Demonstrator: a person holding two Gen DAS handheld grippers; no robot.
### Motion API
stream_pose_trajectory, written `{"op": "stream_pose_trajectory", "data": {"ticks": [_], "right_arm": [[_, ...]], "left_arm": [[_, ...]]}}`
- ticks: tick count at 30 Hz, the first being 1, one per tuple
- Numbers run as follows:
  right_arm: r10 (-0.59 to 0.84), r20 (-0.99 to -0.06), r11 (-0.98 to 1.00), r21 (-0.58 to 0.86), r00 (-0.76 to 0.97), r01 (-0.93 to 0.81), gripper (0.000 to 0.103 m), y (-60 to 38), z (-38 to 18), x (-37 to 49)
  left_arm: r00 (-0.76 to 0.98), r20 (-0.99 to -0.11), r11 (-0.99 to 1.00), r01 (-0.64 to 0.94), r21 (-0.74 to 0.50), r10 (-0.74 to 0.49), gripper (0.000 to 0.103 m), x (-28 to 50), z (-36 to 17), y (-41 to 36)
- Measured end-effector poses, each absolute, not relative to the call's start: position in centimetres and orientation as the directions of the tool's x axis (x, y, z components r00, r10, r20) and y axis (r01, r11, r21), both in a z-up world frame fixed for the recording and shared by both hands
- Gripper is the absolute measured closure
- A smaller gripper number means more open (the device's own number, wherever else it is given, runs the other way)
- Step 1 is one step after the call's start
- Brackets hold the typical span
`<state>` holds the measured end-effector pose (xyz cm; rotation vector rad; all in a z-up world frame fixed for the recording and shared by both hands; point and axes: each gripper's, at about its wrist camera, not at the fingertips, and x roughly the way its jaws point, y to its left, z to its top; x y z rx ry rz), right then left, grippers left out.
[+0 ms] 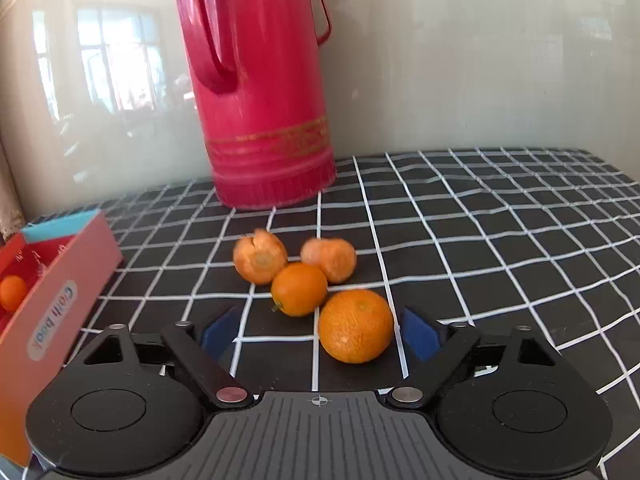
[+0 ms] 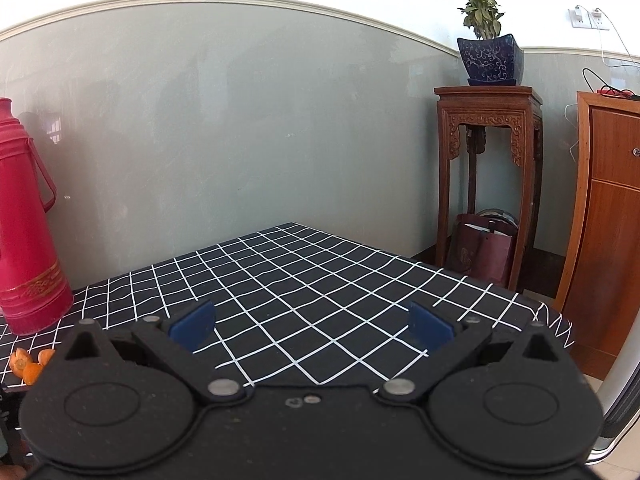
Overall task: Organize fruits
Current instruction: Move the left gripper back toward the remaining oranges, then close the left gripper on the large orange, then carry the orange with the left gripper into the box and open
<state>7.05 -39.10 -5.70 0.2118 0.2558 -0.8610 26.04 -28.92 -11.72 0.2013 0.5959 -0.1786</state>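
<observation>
- Oranges [image 1: 298, 294]: four clustered on desk [image 1: 480, 240] before red flask [image 1: 260, 92]; one already in box [image 1: 60, 300], prob. the collection spot.
- Left tool [image 1: 318, 330]: spread, nearest orange [image 1: 356, 326] betw. fingers, untouched, lined up for grab.
- Right tool [image 2: 310, 326]: spread, empty, idle.

place: a room in a home | tabletop [image 2: 320, 272] with a black and white checked cloth | big red flask [image 1: 256, 80] by the wall | potted plant [image 2: 490, 48] on a carved wooden stand [image 2: 486, 160] | wooden cupboard [image 2: 608, 220] | plugs with wires on the wall [image 2: 588, 18] | a window shines back in the glossy wall
</observation>
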Motion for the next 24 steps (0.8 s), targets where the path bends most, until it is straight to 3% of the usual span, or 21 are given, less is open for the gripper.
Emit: {"op": "stream_pose_trajectory", "data": {"ticks": [4,10,24], "right_arm": [[-0.718,-0.309,0.634,0.082,0.624,0.769,0.006,-39.1,-5.8,7.1],[-0.707,-0.305,0.646,0.088,0.638,0.758,0.006,-38.7,-5.7,7.2],[-0.683,-0.285,0.687,0.059,0.672,0.724,0.006,-36.4,-5.6,8.3]], "left_arm": [[0.803,-0.579,0.964,0.247,0.103,-0.144,0.062,25.9,-11.8,-28.9],[0.807,-0.568,0.961,0.258,0.098,-0.159,0.064,25.4,-11.7,-28.7],[0.909,-0.395,0.962,0.216,0.168,-0.135,0.064,21.3,-8.8,-23.0]]}}
